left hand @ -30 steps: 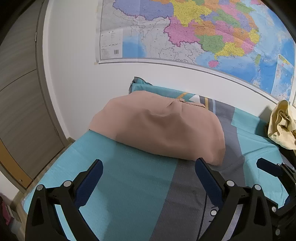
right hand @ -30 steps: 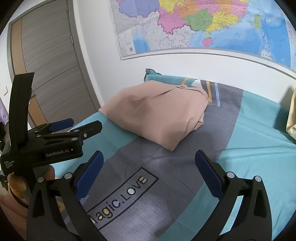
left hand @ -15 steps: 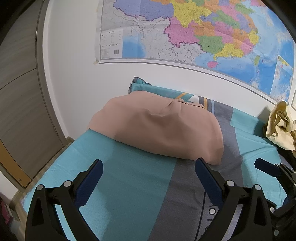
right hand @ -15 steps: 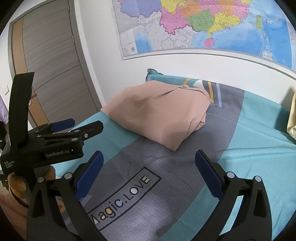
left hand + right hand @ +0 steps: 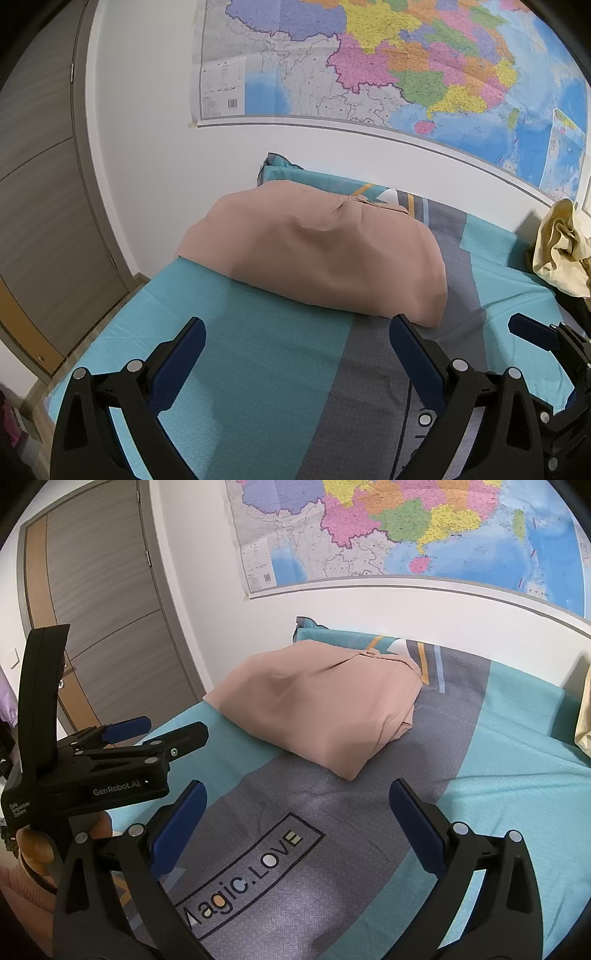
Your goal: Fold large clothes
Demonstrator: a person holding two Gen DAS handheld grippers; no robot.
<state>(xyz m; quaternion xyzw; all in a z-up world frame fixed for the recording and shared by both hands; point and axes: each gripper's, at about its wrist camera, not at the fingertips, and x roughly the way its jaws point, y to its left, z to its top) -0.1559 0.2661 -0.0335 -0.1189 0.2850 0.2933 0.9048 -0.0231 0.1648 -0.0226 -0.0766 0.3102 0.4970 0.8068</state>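
- Left gripper (image 5: 297, 339) hangs above the bed (image 5: 258, 369), pointing at the wall; fingers spread wide, nothing between them.
- Right gripper (image 5: 297, 805) also above the bed, same heading, fingers spread wide and empty.
- Neither gripper touches the pink garment (image 5: 317, 254); both sit well short of it.
- Pink garment lies folded in a bundle on the bed near the wall end, its near corner on the grey stripe, its left part on the teal sheet.
- Right wrist view shows the left gripper from the side (image 5: 110, 764), held by a hand (image 5: 33, 849) with a pink sleeve (image 5: 22, 893); "GenRobot.AI" printed on it.
- Right wrist view only: "Magic.LOVE" print (image 5: 243, 878) on the grey stripe, and the stacked folded layers on the garment's right edge.
- Left wrist view only: a crumpled yellow cloth (image 5: 561, 251) at the far right of the bed, and a bit of the right gripper at the right edge (image 5: 546, 336).
- Both views: map (image 5: 369, 62) on the wall above the bed, door (image 5: 96, 602) at left.
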